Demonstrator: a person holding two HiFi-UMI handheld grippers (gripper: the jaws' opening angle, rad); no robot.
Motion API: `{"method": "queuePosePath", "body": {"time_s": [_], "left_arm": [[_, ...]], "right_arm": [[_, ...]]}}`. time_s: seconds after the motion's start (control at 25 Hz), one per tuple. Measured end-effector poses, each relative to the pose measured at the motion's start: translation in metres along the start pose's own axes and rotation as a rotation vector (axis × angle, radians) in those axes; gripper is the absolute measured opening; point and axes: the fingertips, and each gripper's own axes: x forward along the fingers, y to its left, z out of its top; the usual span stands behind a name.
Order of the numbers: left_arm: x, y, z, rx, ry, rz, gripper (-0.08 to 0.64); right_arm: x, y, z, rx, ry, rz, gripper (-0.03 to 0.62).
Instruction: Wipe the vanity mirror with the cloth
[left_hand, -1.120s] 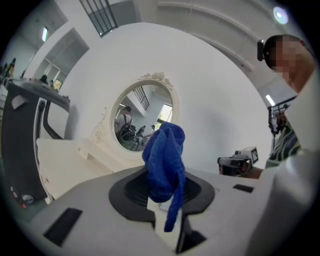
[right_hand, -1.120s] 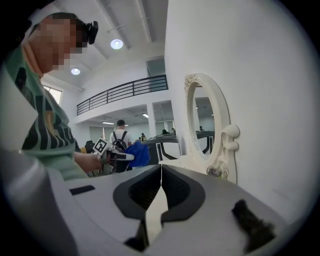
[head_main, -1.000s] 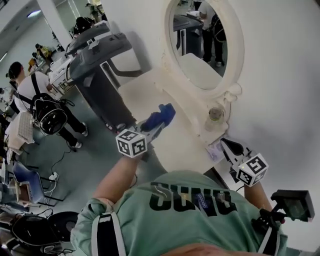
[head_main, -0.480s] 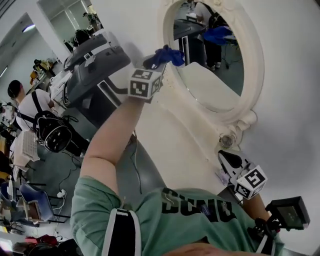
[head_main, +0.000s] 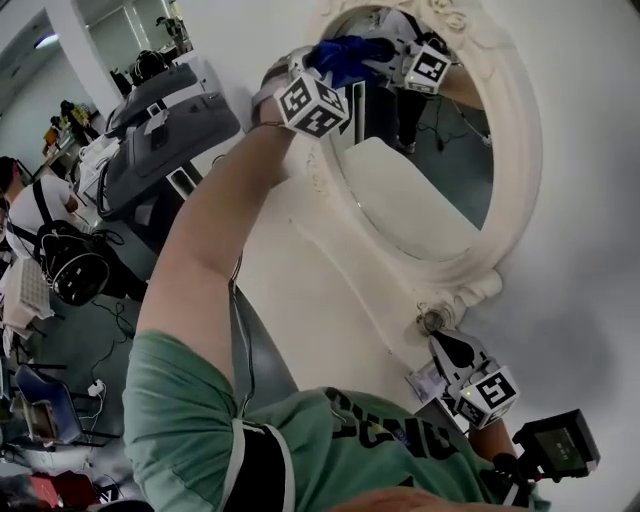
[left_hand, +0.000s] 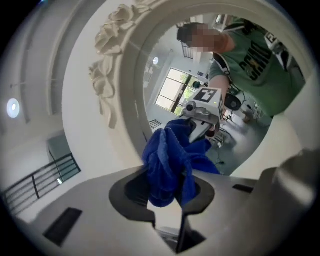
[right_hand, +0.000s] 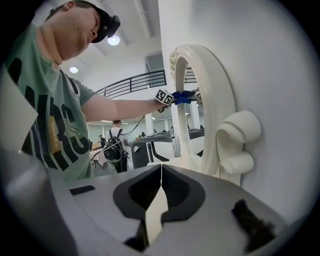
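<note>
One blue cloth (left_hand: 170, 160), pinched in the left hand-held gripper (left_hand: 169, 197), sits at the top of the vanity mirror (head_main: 430, 190), its oval glass running away below it toward the empty, pressed-together right hand-held gripper (head_main: 447, 350)

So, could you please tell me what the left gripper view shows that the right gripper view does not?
Only the left gripper view shows the left hand-held gripper close up. Its jaws are shut on the blue cloth, up at the mirror glass, with carved flowers on the white mirror frame. Only the right gripper view shows the right hand-held gripper, jaws together and empty, low beside the frame's scroll. Both views show the white mirror frame and the blue cloth held high at it.
</note>
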Motion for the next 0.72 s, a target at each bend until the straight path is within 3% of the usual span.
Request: {"method": "queuePosePath", "body": {"time_s": [0.16, 0.28, 0.44, 0.72], "left_arm": [[-0.009, -0.005, 0.012, 0.180, 0.017, 0.019, 0.097], [-0.015, -0.014, 0.013, 0.256, 0.041, -0.007, 0.097], [-0.015, -0.048, -0.014, 0.271, 0.096, -0.067, 0.095], [-0.010, -0.103, -0.057, 0.263, 0.139, -0.097, 0.092]], "right_arm": [[-0.006, 0.002, -0.001, 0.023, -0.002, 0.007, 0.012], [-0.009, 0.007, -0.004, 0.027, 0.005, 0.021, 0.012], [-0.013, 0.012, -0.012, 0.037, 0.031, 0.024, 0.012], [-0.015, -0.003, -0.024, 0.071, 0.081, -0.003, 0.012]]}}
